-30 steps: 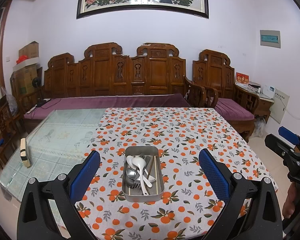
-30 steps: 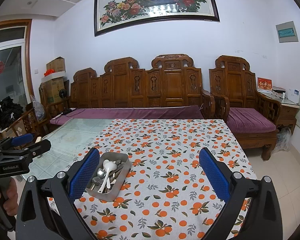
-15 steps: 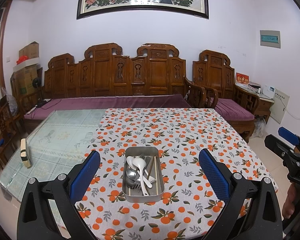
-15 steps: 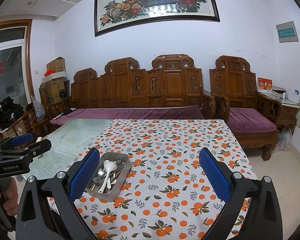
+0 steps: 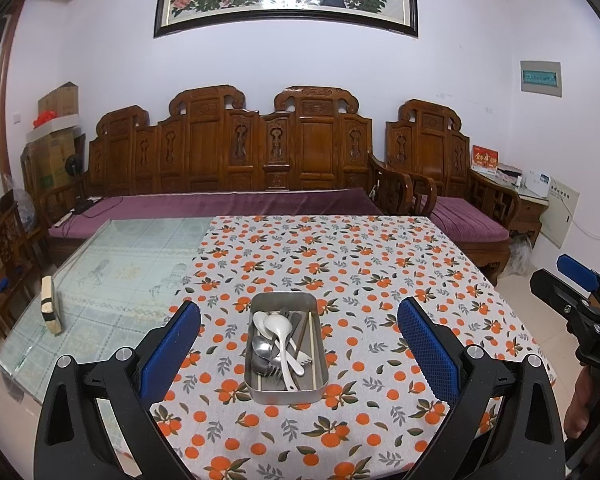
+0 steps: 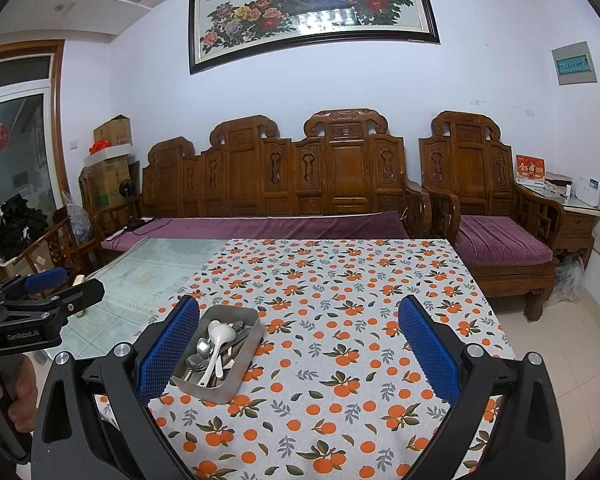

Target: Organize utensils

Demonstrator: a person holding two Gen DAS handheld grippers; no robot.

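Your left gripper (image 5: 299, 334) is held above the near edge of the table, its two blue-padded fingers (image 5: 171, 344) spread wide apart with nothing between them. In its view the metal tray (image 5: 285, 393) sits centred in the gap, resting on the orange-patterned tablecloth (image 5: 380, 272) near the table's near edge.

The tray holds a jumble of utensils. A white plastic spoon (image 5: 281, 334) lies on top, bowl toward the far end. Beneath it are metal spoons (image 5: 260, 346), a fork (image 5: 302, 356) and a pair of pale chopsticks (image 5: 311, 346) along the right wall. The exact count of pieces cannot be determined.

Your right gripper (image 6: 299, 334) is likewise wide open and empty, held to the right of the left gripper. From its camera the tray (image 6: 242, 378) appears just beside the left finger, touching neither pad. Each gripper shows at the edge of the other's view, with a hand (image 6: 18, 396) on the left one's handle.

The cloth covers only the right part of the table; the left part is bare glass (image 5: 112, 276) over a pale patterned surface. A small block-like object (image 5: 49, 305) stands on the glass near its left edge; what it is cannot be determined. A carved wooden bench (image 5: 236, 160) with a purple cushion stands against the far wall.
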